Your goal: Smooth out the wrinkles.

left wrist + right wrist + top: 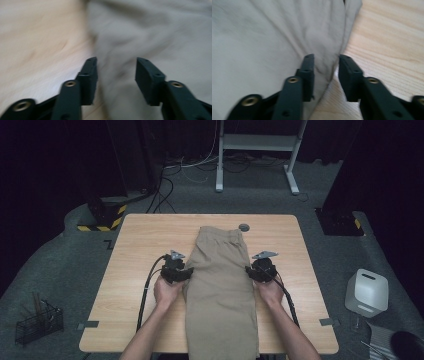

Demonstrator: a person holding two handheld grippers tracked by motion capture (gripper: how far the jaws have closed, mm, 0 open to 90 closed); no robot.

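Observation:
A pair of khaki trousers (pixel 220 285), folded lengthwise, lies down the middle of the wooden table (pixel 145 235) and hangs over its near edge. My left gripper (pixel 188 273) sits at the cloth's left edge and my right gripper (pixel 250 272) at its right edge, both about halfway along. In the left gripper view, the left gripper (pixel 116 62) stands wide open over the trousers (pixel 150 30) where they meet the table (pixel 37 37). In the right gripper view, the right gripper (pixel 327 58) is open, and the trousers' (pixel 274 32) edge runs between its jaws without being pinched.
A small grey round disc (pixel 244 227) lies on the table just beyond the waistband. On the floor stand a wire basket (pixel 39 322) at the left, a white box-like device (pixel 367 292) at the right, and a white frame stand (pixel 255 142) behind the table.

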